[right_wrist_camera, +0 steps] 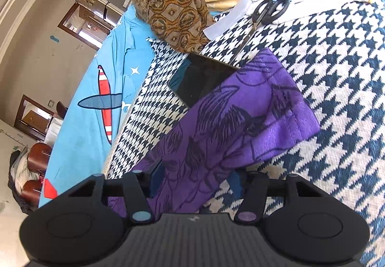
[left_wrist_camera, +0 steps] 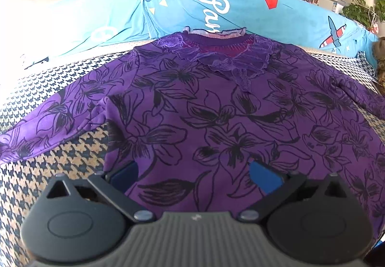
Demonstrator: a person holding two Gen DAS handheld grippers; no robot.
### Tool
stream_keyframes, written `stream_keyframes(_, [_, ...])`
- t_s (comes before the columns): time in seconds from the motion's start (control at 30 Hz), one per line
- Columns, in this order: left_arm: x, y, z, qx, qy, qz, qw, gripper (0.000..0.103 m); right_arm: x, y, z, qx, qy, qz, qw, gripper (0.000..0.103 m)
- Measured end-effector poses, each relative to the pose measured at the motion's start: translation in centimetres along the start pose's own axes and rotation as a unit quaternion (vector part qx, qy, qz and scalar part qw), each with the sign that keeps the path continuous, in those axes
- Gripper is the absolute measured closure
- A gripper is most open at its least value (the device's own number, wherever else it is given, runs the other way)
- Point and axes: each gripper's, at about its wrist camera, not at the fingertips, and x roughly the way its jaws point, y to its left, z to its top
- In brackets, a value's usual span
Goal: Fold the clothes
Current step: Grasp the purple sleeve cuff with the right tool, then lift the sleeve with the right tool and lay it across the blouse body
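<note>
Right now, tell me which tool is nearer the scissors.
Right. The right tool straddles the purple sleeve, whose cuff end lies just short of the scissors. The left tool sits over the shirt's hem; no scissors in its view.

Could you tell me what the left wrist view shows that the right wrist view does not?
Only the left wrist view shows the purple floral top's lace-trimmed neckline, its flat body, and the open left gripper over the hem.

Only the right wrist view shows the sleeve cuff, black-handled scissors, a dark flat rectangular object partly under the sleeve, a brown patterned fabric bundle, and the open right gripper straddling the sleeve.

Both show the purple floral top, houndstooth cover and blue printed sheet.
</note>
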Motion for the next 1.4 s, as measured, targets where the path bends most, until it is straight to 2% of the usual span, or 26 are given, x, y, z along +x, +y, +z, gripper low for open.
stream_keyframes(0.03, [0.1,0.0,0.0,0.000,0.001,0.000,1.0000,0.000,0.2,0.1,0.0,-0.005,-0.004,-0.004,1.000,0.058])
stream_keyframes(0.1, [0.2,-0.1,-0.1,0.000,0.003,-0.002,1.0000,0.000,0.4,0.4,0.0,-0.017,-0.011,-0.018,1.000,0.080])
stream_keyframes(0.17, [0.4,-0.3,-0.2,-0.001,0.005,-0.002,1.0000,0.000,0.7,0.4,0.0,-0.016,-0.012,-0.026,0.999,0.091])
stream_keyframes(0.27, [0.6,-0.5,-0.3,0.000,0.007,-0.005,1.0000,0.000,0.9,0.6,-0.1,-0.012,-0.017,-0.027,0.999,0.093])
stream_keyframes(0.37, [0.7,-0.7,-0.3,0.005,0.005,0.000,1.0000,0.000,0.8,2.1,-0.2,-0.048,-0.033,-0.023,0.998,0.094])
stream_keyframes(0.63, [1.2,-0.3,-0.3,-0.020,0.016,-0.002,0.9997,0.000,0.1,8.3,-2.6,-0.134,-0.040,0.059,0.988,0.094])
stream_keyframes(0.87, [1.2,0.2,-0.2,-0.032,0.016,0.000,0.9993,0.000,0.7,13.8,-6.2,-0.187,-0.013,0.131,0.973,0.094])
stream_keyframes(1.13, [0.8,1.2,0.2,-0.061,0.012,-0.005,0.9981,0.000,1.4,18.7,-10.4,-0.225,0.024,0.205,0.952,0.094])
stream_keyframes(1.3, [0.8,2.3,0.3,-0.087,0.019,0.001,0.9961,0.000,1.3,21.2,-13.8,-0.255,0.054,0.254,0.931,0.094])
stream_keyframes(1.4, [0.8,3.0,0.2,-0.101,0.025,-0.002,0.9946,0.000,0.8,22.6,-16.3,-0.287,0.074,0.284,0.912,0.094])
